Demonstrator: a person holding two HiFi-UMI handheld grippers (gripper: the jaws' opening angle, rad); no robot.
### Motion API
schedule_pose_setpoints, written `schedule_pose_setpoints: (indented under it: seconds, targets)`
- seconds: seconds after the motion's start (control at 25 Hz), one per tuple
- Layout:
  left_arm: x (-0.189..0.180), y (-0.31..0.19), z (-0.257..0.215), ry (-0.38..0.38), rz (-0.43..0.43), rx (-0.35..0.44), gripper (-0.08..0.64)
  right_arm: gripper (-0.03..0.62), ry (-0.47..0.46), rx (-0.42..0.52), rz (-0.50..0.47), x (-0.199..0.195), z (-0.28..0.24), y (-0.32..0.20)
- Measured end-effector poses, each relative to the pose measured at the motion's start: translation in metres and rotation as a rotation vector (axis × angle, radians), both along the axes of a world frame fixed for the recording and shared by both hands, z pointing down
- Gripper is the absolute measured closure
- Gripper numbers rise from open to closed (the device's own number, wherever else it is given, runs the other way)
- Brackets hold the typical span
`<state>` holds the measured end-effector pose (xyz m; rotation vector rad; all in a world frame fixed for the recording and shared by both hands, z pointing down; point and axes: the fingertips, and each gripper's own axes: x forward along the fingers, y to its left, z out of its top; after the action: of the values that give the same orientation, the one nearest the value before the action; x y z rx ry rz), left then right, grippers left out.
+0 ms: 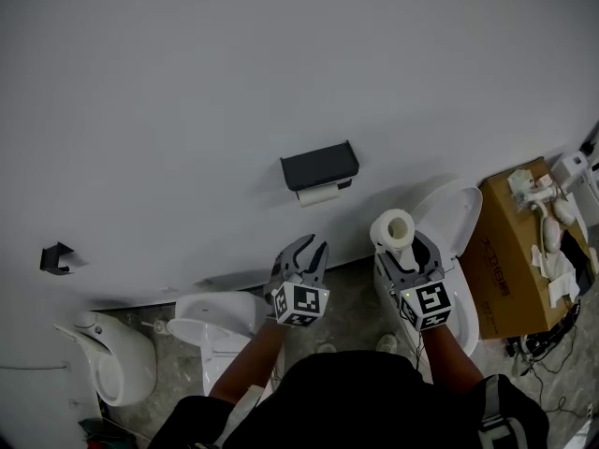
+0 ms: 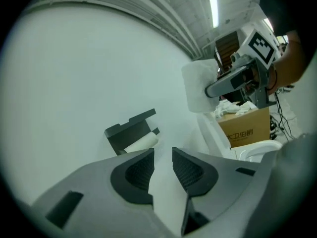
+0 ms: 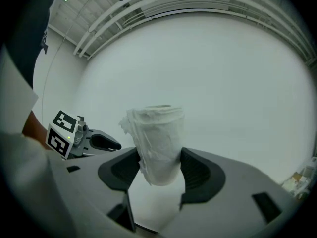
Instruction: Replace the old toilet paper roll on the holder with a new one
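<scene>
Pretty much all white here: the wall [image 1: 187, 82], the toilet [image 1: 457, 215], the new roll [image 1: 393, 228] and the old roll [image 1: 319, 194] in the holder [image 1: 319, 166], which is dark grey, nearly black. The left gripper [image 1: 312, 248] and right gripper [image 1: 404, 251] are grey with black pads [image 2: 138, 172] and black-and-white square-patterned marker cubes. The cardboard box [image 1: 510, 251] is brown
</scene>
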<state>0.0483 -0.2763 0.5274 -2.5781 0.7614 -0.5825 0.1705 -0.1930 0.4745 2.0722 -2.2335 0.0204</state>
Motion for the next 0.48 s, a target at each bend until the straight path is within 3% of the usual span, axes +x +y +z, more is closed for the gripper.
schedule_pose_setpoints:
  seconds: [0.16, 0.32, 0.48]
  targets:
    - [0.012, -0.017, -0.001, -0.116, -0.046, 0.128, 0.417, 0.341, 0.001, -0.017, -0.037, 0.01, 0.005, -0.004]
    - [0.025, -0.033, 0.005, -0.295, -0.069, 0.287, 0.371, 0.341, 0.01, -0.013, -0.059, 0.02, 0.007, -0.008]
    - [0.032, -0.054, 0.013, -0.456, -0.095, 0.394, 0.356, 0.341, -0.009, -0.042, -0.074, 0.025, 0.019, -0.011]
